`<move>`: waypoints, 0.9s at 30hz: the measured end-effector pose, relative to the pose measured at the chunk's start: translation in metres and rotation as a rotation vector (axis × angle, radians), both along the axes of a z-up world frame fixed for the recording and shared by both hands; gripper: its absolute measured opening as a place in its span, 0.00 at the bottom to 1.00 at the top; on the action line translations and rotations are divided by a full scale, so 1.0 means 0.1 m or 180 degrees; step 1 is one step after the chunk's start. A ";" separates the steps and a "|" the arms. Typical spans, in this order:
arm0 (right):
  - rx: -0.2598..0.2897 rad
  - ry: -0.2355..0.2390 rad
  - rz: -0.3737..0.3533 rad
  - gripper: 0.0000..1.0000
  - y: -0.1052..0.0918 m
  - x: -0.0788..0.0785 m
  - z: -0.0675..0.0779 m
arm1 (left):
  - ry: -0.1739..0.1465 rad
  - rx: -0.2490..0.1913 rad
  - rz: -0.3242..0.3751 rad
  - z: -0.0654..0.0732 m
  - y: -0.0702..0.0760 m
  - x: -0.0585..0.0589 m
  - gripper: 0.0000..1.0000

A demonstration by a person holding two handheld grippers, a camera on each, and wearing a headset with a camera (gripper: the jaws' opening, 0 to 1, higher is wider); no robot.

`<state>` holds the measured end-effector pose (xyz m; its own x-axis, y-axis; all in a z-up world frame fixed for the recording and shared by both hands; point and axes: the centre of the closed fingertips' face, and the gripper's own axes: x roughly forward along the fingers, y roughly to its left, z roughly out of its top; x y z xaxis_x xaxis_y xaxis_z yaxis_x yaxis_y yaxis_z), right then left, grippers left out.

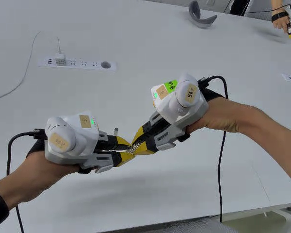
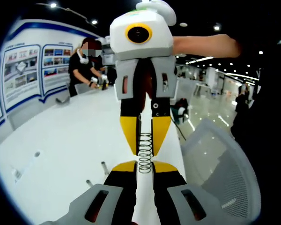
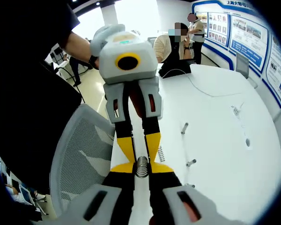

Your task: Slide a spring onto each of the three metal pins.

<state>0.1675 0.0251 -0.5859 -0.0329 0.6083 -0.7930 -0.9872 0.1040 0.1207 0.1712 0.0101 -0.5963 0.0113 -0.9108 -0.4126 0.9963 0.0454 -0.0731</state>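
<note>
A small steel spring (image 1: 131, 150) hangs above the white table (image 1: 150, 53), caught between the tips of both grippers. My left gripper (image 1: 125, 154) comes in from the left and my right gripper (image 1: 136, 145) from the right, tip to tip. In the left gripper view the spring (image 2: 145, 152) runs lengthwise from my own jaws (image 2: 144, 167) up between the right gripper's yellow fingers (image 2: 160, 129). The right gripper view shows the spring (image 3: 141, 166) end-on between that gripper's tips (image 3: 140, 168). Three pins (image 3: 184, 128) (image 3: 191, 162) (image 3: 189, 185) stand bare on the table, with a loose spring (image 3: 161, 153) beside them.
A white power strip (image 1: 77, 63) with a plugged charger lies at the back left, its cable trailing off left. A grey curved object (image 1: 201, 17) rests at the far edge. Another person's hand (image 1: 281, 19) works at the top right. A mesh chair (image 2: 225, 164) stands beside the table.
</note>
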 end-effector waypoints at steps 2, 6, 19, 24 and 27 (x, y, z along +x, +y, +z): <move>-0.0011 -0.0005 0.0010 0.12 0.00 0.01 -0.01 | 0.0013 0.0023 0.0033 -0.03 0.04 0.01 0.13; -0.0030 -0.0005 0.0010 0.12 0.00 0.02 -0.03 | 0.0048 0.0035 0.0106 -0.06 0.11 0.03 0.14; -0.0212 -0.0105 -0.0038 0.12 -0.06 0.14 -0.18 | 0.0106 0.0109 0.0383 -0.22 0.30 0.13 0.18; -0.0302 -0.0150 -0.0105 0.12 -0.10 0.23 -0.27 | 0.0109 0.0183 0.0533 -0.32 0.41 0.19 0.19; -0.0322 -0.0151 -0.0157 0.12 -0.10 0.28 -0.30 | 0.0074 0.0255 0.0675 -0.40 0.51 0.26 0.19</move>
<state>0.1956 0.0155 -0.6161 0.0342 0.5252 -0.8503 -0.9849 0.1619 0.0604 0.1971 0.0607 -0.6362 0.1887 -0.8534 -0.4859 0.9619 0.2603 -0.0836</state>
